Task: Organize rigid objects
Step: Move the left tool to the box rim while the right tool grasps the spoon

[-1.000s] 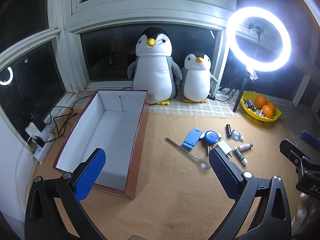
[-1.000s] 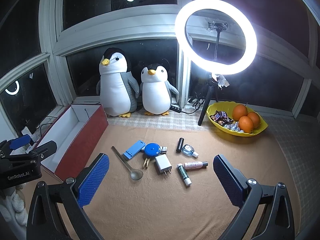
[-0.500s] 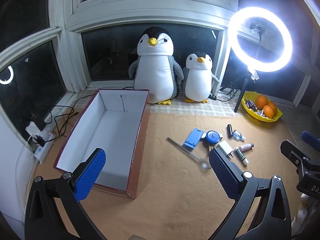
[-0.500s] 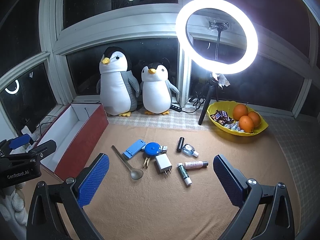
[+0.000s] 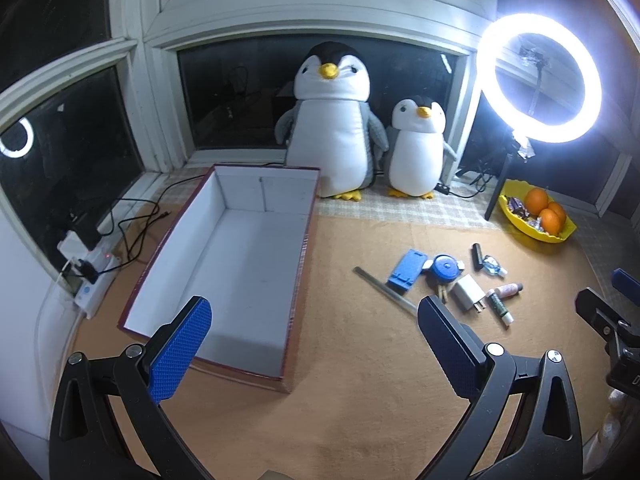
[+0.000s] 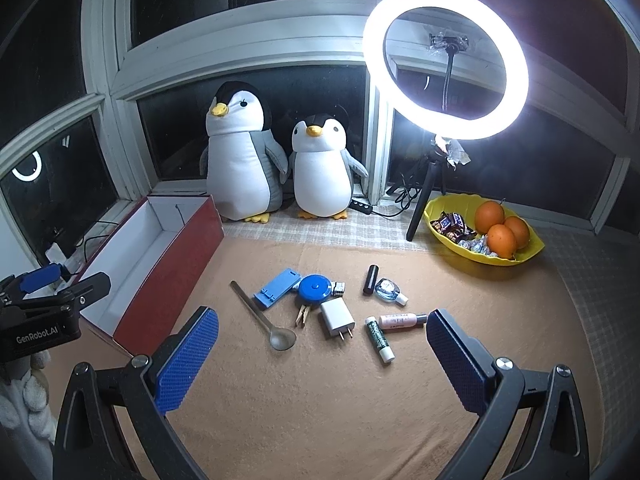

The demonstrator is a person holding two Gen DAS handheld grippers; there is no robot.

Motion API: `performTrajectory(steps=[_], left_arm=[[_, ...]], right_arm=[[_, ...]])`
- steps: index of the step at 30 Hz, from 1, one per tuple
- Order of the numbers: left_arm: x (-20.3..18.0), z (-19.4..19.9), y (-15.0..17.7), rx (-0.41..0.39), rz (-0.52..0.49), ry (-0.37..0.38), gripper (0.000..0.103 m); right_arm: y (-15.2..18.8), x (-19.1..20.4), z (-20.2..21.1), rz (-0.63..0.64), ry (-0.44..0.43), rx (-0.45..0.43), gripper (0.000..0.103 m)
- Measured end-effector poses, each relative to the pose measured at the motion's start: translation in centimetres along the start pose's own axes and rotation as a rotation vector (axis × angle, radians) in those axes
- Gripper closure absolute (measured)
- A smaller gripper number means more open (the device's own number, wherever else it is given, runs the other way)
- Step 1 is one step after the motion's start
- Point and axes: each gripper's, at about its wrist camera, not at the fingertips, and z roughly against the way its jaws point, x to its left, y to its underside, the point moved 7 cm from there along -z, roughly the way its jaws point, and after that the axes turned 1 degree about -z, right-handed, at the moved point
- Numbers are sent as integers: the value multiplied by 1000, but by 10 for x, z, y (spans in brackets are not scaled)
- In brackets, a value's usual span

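Note:
Small items lie clustered on the tan mat: a metal spoon (image 6: 264, 318), a blue phone stand (image 6: 277, 287), a blue round tape measure (image 6: 317, 289), a white charger plug (image 6: 337, 317), a black tube (image 6: 371, 279), a small clear bottle (image 6: 390, 291), a pink tube (image 6: 401, 319) and a green-labelled stick (image 6: 379, 339). To their left stands an empty red box with a white inside (image 5: 236, 264). My left gripper (image 5: 312, 336) hangs open above the box's near right corner. My right gripper (image 6: 322, 350) is open, in front of the cluster, holding nothing.
Two plush penguins (image 6: 240, 160) sit by the window. A lit ring light on a tripod (image 6: 444, 64) stands at the back right beside a yellow bowl (image 6: 532, 246) of oranges and sweets. A power strip with cables (image 5: 92, 272) lies left of the box.
Both grippers have drifted only slightly; the scene shifts a little in each view. Nothing on the mat has moved and both grippers stay open.

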Motion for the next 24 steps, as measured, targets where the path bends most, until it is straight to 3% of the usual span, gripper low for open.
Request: performTrajectory(steps=[9,18,22,24], left_arm=[[58,-14,4,26,55,-82,1],[128,-35,13,71,109,-167,9],[155,-53,17,115,136,-182,28],[165,-62,21,139,158,-177,30]], right_arm=[[3,9,-8,-18,-30,28,0],[5,37,-18,1,-75,44,0],[6,48,-23,21,-88,49,1],[6,52,-26,26,-93,54,1]])
